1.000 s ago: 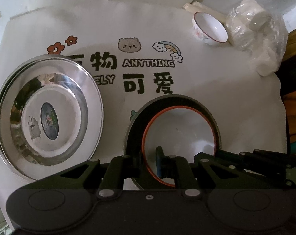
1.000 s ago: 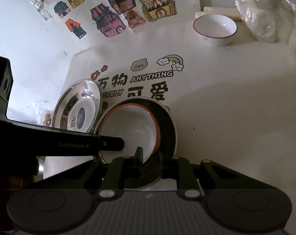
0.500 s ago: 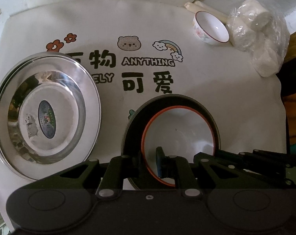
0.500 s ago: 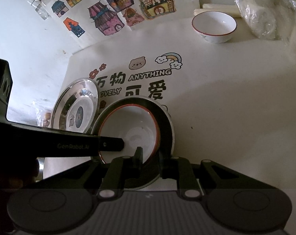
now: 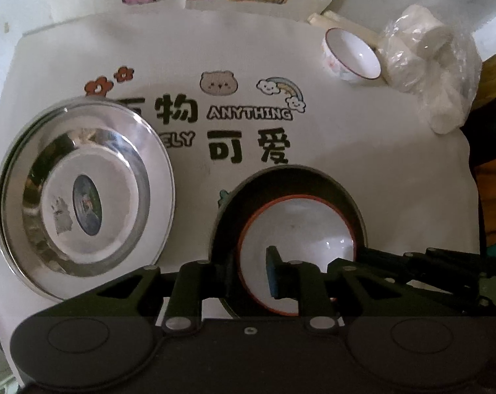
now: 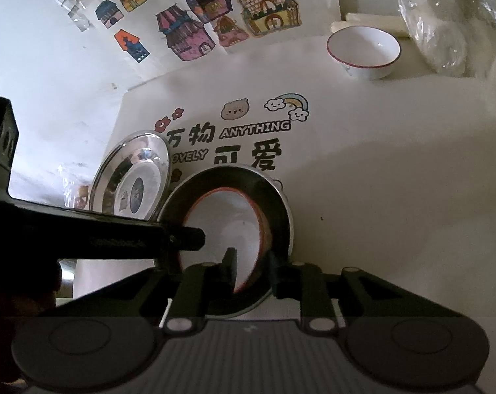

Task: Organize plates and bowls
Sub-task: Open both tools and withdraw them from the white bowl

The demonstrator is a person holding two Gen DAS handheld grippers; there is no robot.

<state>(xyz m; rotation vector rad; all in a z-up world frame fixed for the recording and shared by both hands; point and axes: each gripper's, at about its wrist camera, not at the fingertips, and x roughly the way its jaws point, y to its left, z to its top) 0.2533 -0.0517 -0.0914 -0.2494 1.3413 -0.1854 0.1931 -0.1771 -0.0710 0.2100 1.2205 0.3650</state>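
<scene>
Both my claws, left (image 5: 251, 272) and right (image 6: 251, 271), have just eased apart off the bowl (image 5: 297, 239) rim; it sits released in the dark plate (image 5: 228, 216).

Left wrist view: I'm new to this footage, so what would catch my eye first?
The white red-rimmed bowl nested in a dark round plate, low and centre just beyond the fingers. Left of it lies a shiny steel plate, and a small white bowl sits far right beside a crumpled plastic bag.

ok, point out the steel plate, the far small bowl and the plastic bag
steel plate (image 5: 83, 197): left wrist view, flat centre.
small bowl (image 6: 363, 47): right wrist view, white inside.
plastic bag (image 5: 438, 65): left wrist view, crinkled middle.
</scene>
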